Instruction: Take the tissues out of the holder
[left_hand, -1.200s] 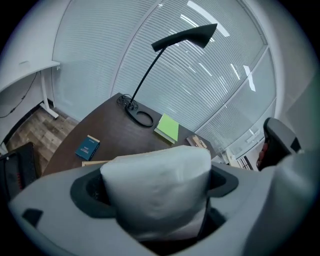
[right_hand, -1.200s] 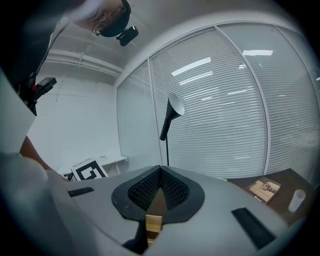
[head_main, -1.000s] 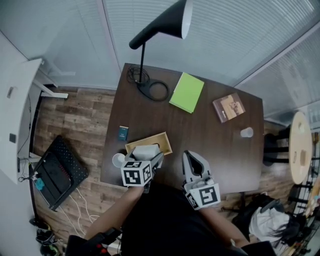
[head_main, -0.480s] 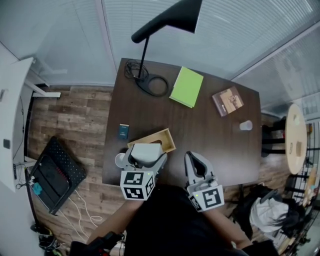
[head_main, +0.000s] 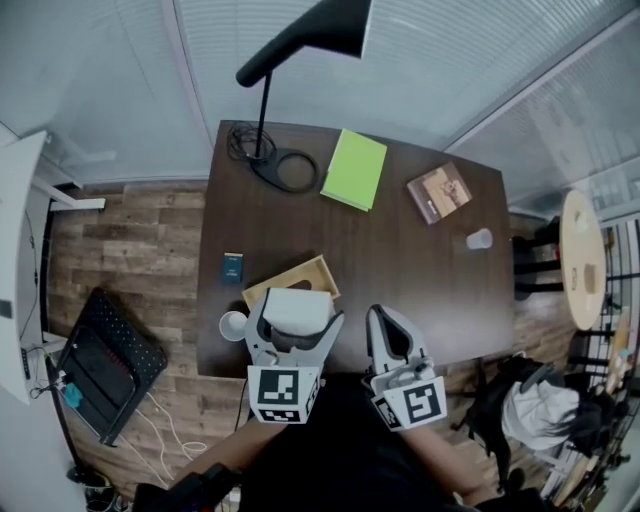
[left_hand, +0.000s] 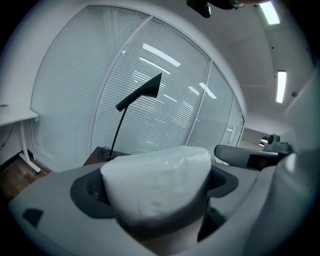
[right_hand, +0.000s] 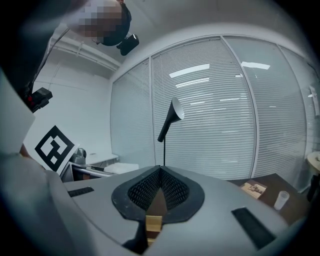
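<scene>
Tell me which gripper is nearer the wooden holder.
Left. The left gripper, clamped on the tissue pack, sits at the near edge of the wooden holder; the right gripper is farther, to its right.

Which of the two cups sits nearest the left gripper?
The white cup, just left of the left gripper; the other cup stands far off to the right.

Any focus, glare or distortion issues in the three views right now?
Head view: sharp, but barrel distortion bows the table edges. Left gripper view: tissue pack between the fingers is close and soft; ceiling lights reflect in the blinds. Right gripper view: dark fisheye corners, fingers slightly soft, lamp behind crisp.
</scene>
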